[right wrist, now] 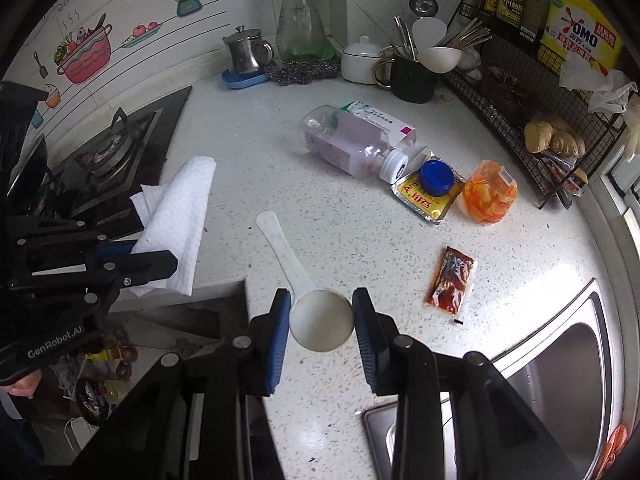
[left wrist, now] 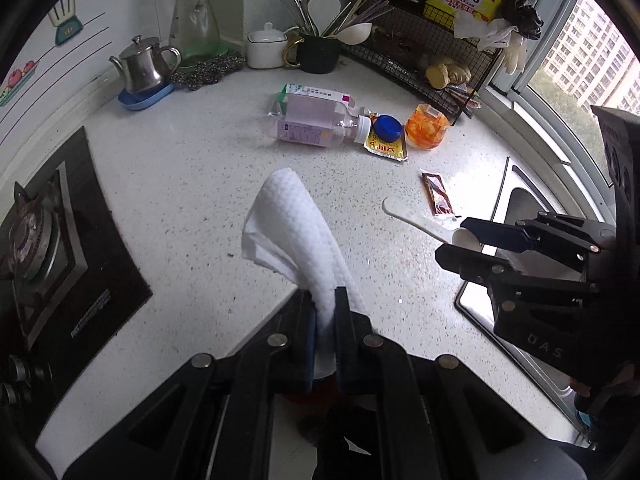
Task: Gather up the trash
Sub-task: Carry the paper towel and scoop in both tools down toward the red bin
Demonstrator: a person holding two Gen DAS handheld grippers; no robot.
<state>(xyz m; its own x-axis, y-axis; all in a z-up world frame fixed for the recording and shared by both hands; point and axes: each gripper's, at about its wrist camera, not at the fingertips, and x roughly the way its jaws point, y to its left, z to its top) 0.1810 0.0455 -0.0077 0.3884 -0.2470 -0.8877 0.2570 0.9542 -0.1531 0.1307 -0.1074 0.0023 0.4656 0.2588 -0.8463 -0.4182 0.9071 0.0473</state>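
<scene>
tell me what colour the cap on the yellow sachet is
Blue: the round cap rests on the yellow sachet, clearest in the right wrist view.

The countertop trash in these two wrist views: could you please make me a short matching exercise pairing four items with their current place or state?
Items:
1. white paper towel
2. white plastic scoop
3. blue cap
4. clear bottle

States:
A. lying on its side on the counter
B. resting on a yellow sachet
C. clamped in the left gripper
D. bowl between the right gripper's fingers

Pairs: 1-C, 2-D, 3-B, 4-A
</scene>
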